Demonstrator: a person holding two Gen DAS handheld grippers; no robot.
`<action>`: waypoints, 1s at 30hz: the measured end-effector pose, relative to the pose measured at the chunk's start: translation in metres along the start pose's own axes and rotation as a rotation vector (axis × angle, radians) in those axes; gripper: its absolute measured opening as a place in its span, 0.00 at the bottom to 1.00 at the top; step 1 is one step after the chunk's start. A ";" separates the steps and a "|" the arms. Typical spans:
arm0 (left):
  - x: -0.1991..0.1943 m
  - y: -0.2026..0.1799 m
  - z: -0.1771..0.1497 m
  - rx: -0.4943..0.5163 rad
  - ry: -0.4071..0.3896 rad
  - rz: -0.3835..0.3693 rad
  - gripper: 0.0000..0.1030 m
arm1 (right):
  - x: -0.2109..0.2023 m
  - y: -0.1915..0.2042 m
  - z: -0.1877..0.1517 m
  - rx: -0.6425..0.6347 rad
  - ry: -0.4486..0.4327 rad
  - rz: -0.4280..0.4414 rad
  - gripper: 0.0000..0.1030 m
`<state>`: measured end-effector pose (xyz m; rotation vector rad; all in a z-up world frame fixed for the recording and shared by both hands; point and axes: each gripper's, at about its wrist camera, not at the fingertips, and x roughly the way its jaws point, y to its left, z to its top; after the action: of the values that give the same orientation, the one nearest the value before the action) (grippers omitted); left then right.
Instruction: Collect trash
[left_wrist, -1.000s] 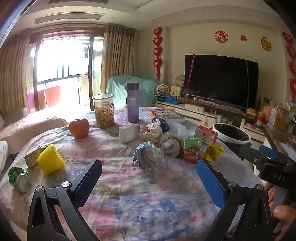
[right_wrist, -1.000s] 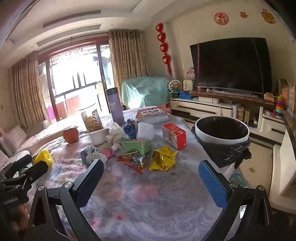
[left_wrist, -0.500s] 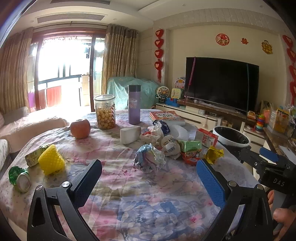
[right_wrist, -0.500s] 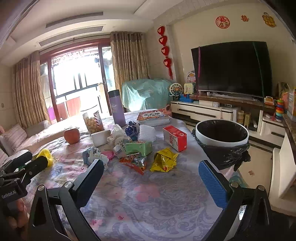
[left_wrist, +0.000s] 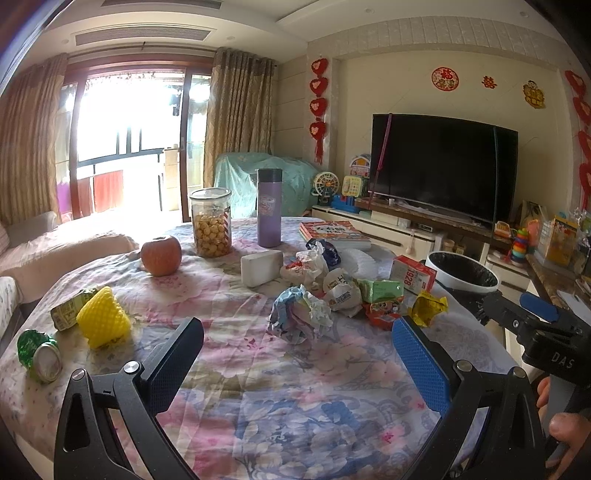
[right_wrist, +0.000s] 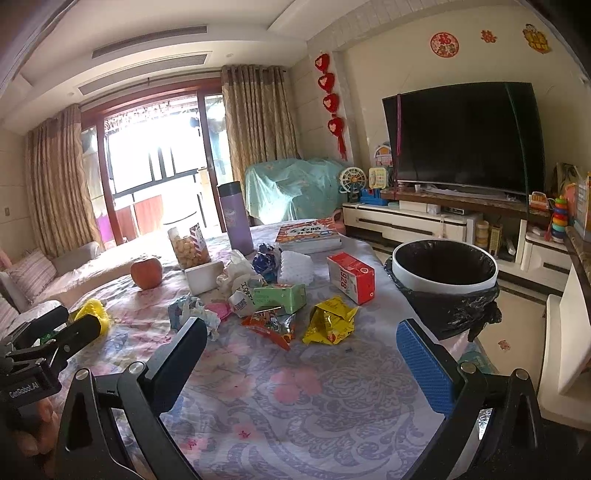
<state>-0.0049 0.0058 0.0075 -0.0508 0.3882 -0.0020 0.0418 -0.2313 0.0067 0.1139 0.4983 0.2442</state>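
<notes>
Both the left gripper (left_wrist: 295, 354) and the right gripper (right_wrist: 301, 352) are wide apart, holding nothing. Wrappers (right_wrist: 328, 321) lie at frame centre on the table (right_wrist: 295, 406); the black-lined bin (right_wrist: 445, 269) at right shows nothing inside; a jar (left_wrist: 210, 221) holds snacks.

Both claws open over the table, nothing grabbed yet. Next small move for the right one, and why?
Probably ease the right claw forward and down onto the yellow wrapper. Its jaws are open and empty, that wrapper is the loose trash lying nearest ahead of it, and the lined bin stands just to its right off the table edge, so the carry would be short.
</notes>
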 end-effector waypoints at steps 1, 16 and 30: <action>0.000 0.000 0.000 0.000 0.000 0.000 0.99 | 0.000 0.000 0.000 0.001 0.001 -0.001 1.00; 0.001 0.002 -0.001 -0.001 0.001 -0.001 0.99 | 0.000 0.000 0.000 0.004 0.001 0.009 1.00; 0.003 0.003 -0.001 -0.002 0.001 0.001 0.99 | -0.001 0.000 0.000 0.016 0.004 0.018 1.00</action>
<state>-0.0031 0.0083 0.0051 -0.0528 0.3890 -0.0010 0.0407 -0.2316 0.0073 0.1335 0.5034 0.2577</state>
